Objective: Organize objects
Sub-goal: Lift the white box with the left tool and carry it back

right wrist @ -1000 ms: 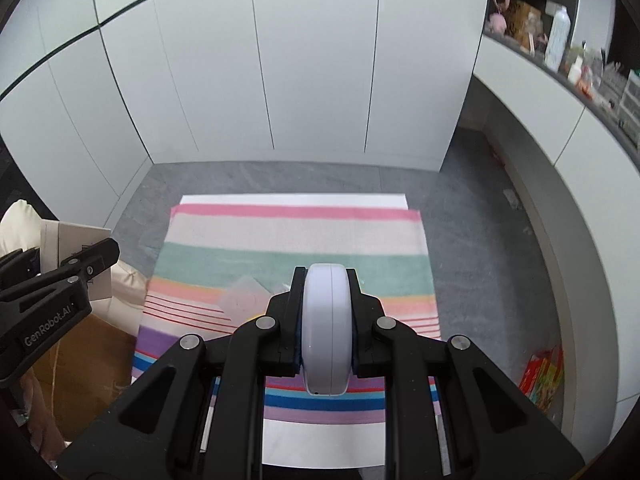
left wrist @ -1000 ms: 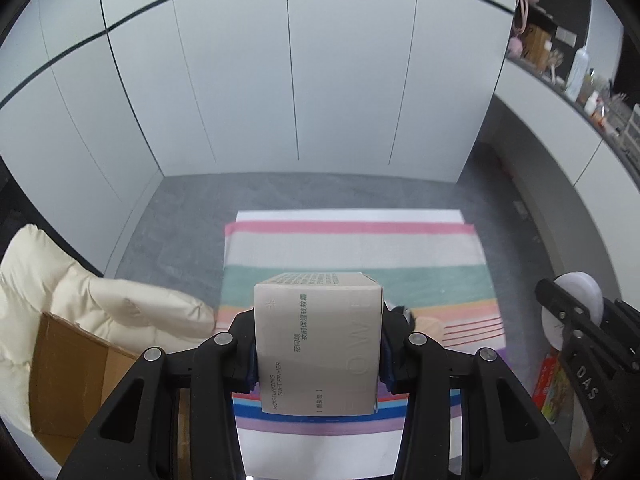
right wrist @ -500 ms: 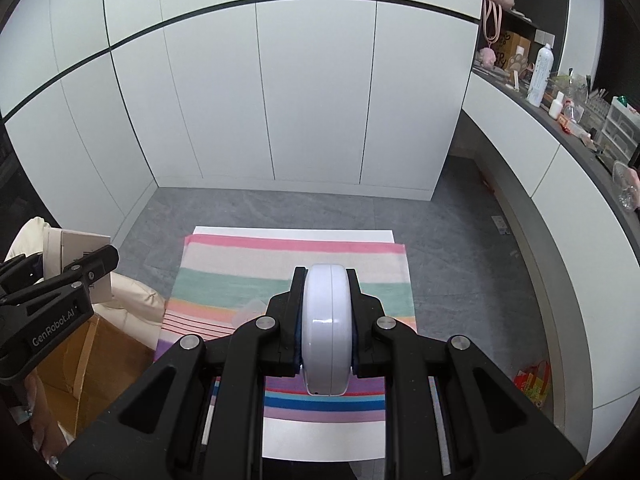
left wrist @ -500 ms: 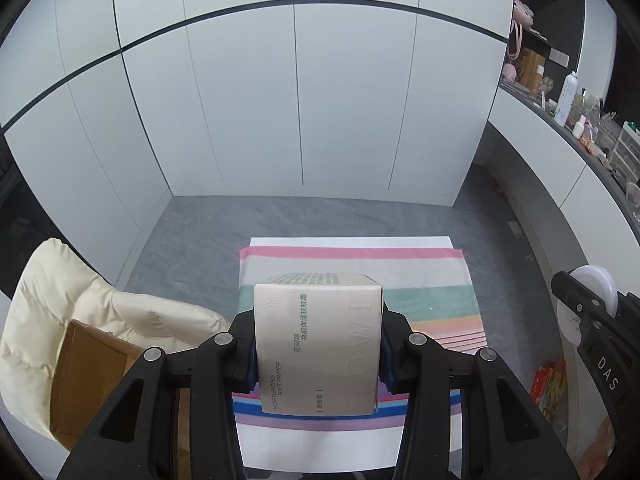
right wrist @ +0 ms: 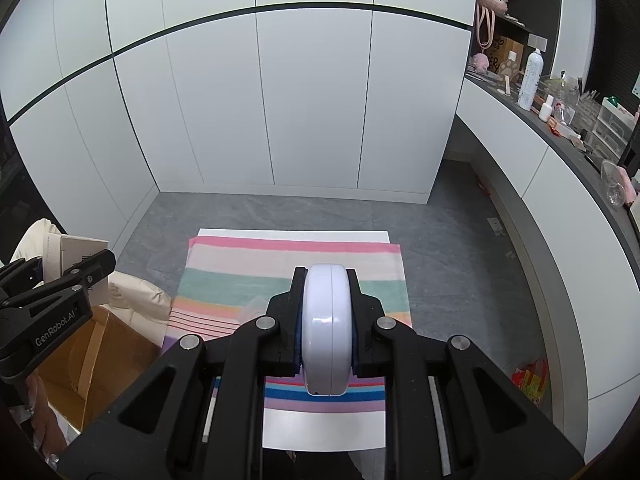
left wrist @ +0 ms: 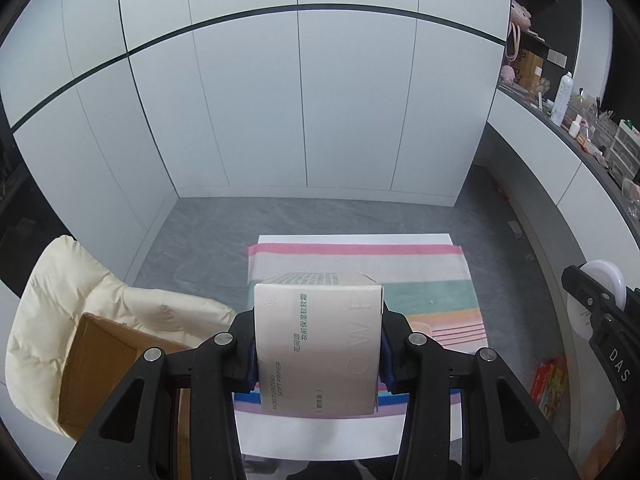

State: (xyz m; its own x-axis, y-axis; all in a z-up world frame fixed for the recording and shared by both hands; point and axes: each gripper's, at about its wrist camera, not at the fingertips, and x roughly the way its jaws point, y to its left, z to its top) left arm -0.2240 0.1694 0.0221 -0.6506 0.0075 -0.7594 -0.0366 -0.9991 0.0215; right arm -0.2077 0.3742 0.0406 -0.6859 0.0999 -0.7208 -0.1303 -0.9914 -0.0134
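Note:
My left gripper (left wrist: 318,350) is shut on a pale cosmetics box (left wrist: 318,344) printed "Moisturizing Soft Primer", held high above the striped cloth (left wrist: 360,264). My right gripper (right wrist: 327,330) is shut on a round white compact case (right wrist: 327,328), held on edge, also high above the cloth (right wrist: 240,264). The right gripper with the white case (left wrist: 604,284) shows at the right edge of the left wrist view. The left gripper with the box (right wrist: 76,256) shows at the left edge of the right wrist view.
An open cardboard box (left wrist: 96,364) sits on a cream padded chair (left wrist: 52,300) left of the white table (left wrist: 320,436). White cabinet doors (left wrist: 300,112) stand behind. A cluttered counter (right wrist: 560,120) runs along the right. A colourful packet (right wrist: 532,380) lies on the grey floor.
Both grippers have risen with their objects; the cloth and table look smaller and farther below. More of the cabinets and counter is in view.

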